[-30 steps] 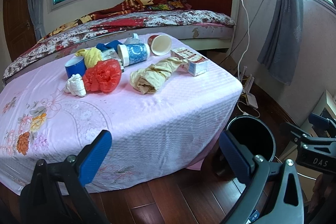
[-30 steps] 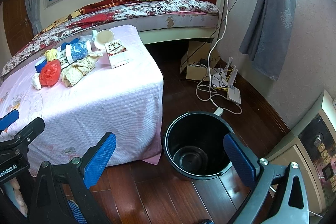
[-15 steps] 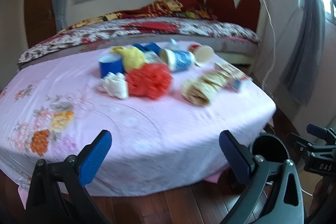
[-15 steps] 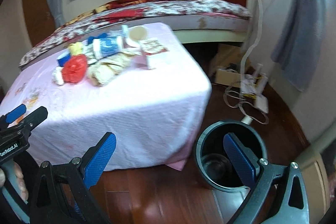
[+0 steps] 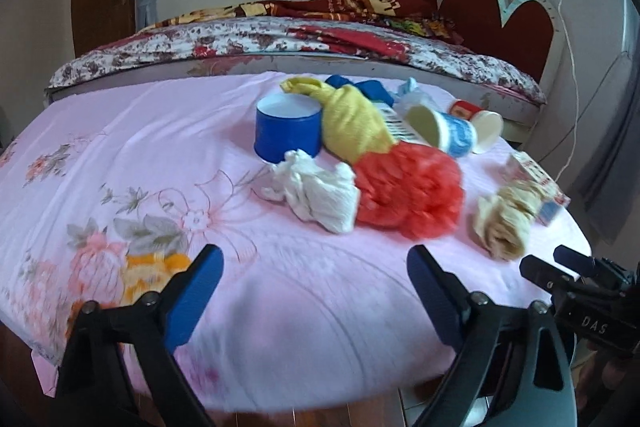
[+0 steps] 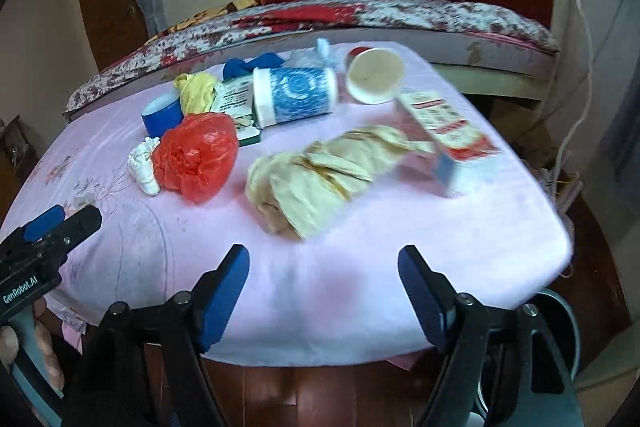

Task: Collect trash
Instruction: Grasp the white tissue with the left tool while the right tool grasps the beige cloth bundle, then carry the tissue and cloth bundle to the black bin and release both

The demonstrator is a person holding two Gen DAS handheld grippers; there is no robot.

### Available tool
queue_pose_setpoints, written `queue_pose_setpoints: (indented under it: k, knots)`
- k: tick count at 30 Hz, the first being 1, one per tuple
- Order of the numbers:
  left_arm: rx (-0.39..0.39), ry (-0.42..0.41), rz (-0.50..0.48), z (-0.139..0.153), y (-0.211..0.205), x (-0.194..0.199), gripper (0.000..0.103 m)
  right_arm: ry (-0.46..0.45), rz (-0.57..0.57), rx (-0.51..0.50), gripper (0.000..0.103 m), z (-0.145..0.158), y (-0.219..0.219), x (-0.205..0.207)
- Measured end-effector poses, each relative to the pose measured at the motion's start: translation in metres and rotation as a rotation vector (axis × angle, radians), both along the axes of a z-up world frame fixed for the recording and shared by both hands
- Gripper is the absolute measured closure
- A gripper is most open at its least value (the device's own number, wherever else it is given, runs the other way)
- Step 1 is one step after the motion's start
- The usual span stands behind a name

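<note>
Trash lies on a pink-clothed table (image 5: 160, 163): a white crumpled tissue (image 5: 316, 189), a red plastic bag (image 5: 408, 187) (image 6: 196, 157), a beige crumpled bag (image 6: 320, 171) (image 5: 508, 215), a blue cup (image 5: 287, 133), a yellow bag (image 5: 352, 123), a blue-white cup on its side (image 6: 294, 95), a white paper cup (image 6: 374, 75) and a carton (image 6: 448, 131). My left gripper (image 5: 314, 291) is open and empty over the table's near edge, short of the tissue. My right gripper (image 6: 322, 287) is open and empty, short of the beige bag.
A black bin (image 6: 560, 331) shows partly on the wood floor at the table's right corner. A bed (image 5: 320, 43) with a red headboard stands behind the table. Cables (image 6: 576, 99) hang by the right wall.
Both grippers have moved up and forward toward the table and turned left; the trash looms larger. The bin has slid to the lower right edge of the right wrist view. Both stay open.
</note>
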State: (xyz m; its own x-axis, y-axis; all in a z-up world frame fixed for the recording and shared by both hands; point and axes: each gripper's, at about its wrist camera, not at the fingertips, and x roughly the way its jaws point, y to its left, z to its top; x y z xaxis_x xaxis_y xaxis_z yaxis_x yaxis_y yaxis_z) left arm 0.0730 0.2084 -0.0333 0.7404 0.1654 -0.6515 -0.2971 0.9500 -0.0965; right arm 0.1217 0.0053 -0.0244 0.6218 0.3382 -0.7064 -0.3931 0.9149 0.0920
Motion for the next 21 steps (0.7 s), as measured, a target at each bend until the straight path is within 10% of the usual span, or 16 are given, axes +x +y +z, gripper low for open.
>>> queue_pose_setpoints:
  k: [14, 21]
  knots:
    - [-0.098, 0.041, -0.039, -0.022, 0.027, 0.053, 0.026, 0.027, 0.001, -0.048, 0.044, -0.01, 0.038, 0.073]
    - [-0.177, 0.043, -0.091, -0.026, 0.027, 0.067, 0.054, 0.034, 0.015, -0.046, 0.058, -0.014, 0.034, 0.077]
